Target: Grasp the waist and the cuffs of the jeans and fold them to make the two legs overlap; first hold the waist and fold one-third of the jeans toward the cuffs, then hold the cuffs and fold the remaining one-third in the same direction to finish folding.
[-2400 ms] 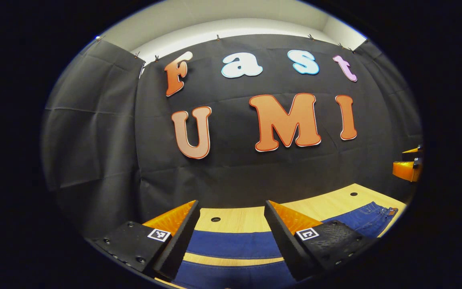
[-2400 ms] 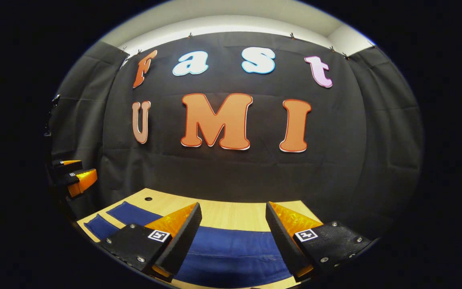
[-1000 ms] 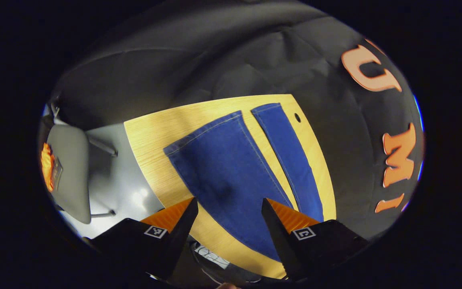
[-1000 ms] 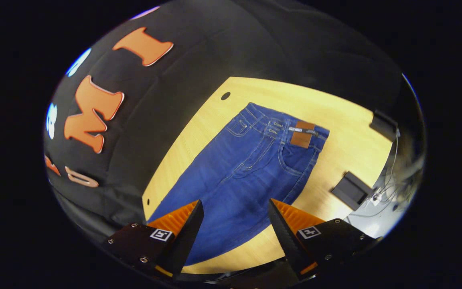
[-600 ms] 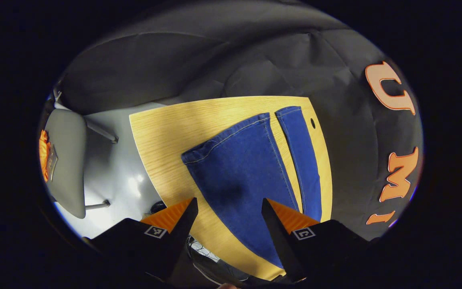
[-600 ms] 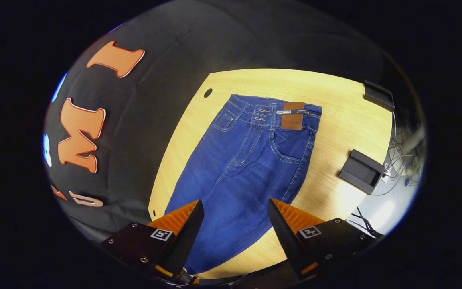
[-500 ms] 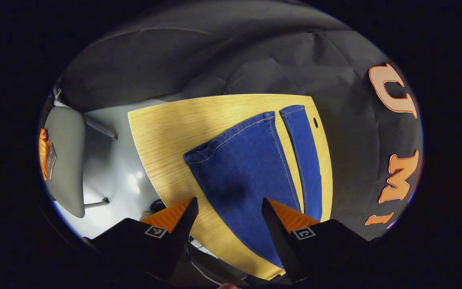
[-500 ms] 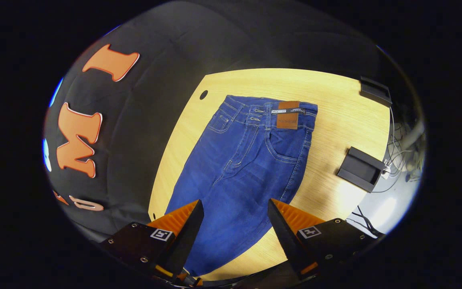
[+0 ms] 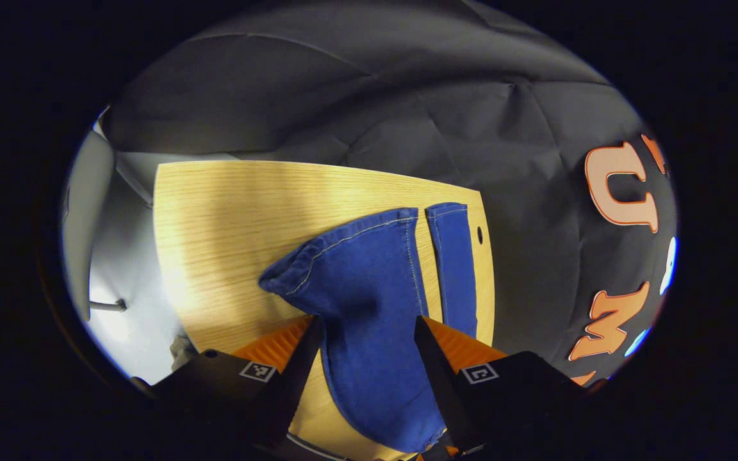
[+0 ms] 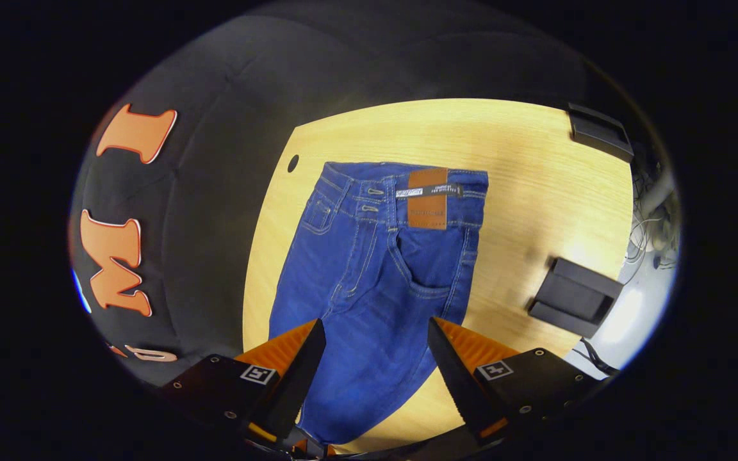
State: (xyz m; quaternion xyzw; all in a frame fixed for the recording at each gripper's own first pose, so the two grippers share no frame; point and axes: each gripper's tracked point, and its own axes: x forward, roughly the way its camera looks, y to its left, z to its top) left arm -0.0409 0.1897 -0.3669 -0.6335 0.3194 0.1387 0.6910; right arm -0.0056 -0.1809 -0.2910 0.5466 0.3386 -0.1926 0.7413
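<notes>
Left tool (image 9: 366,333) open — astride jeans (image 9: 369,288) leg

left gripper (image 9: 366,336) spread wide, right gripper (image 10: 375,339) likewise

Both views look down, apparently closely, sharing the jeans (image 9: 369,301) on the table (image 10: 535,192).

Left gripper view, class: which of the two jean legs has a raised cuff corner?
The wide near leg, running up between the left claw fingers. The narrow far leg, beside the table's hole, lies flat.
</notes>
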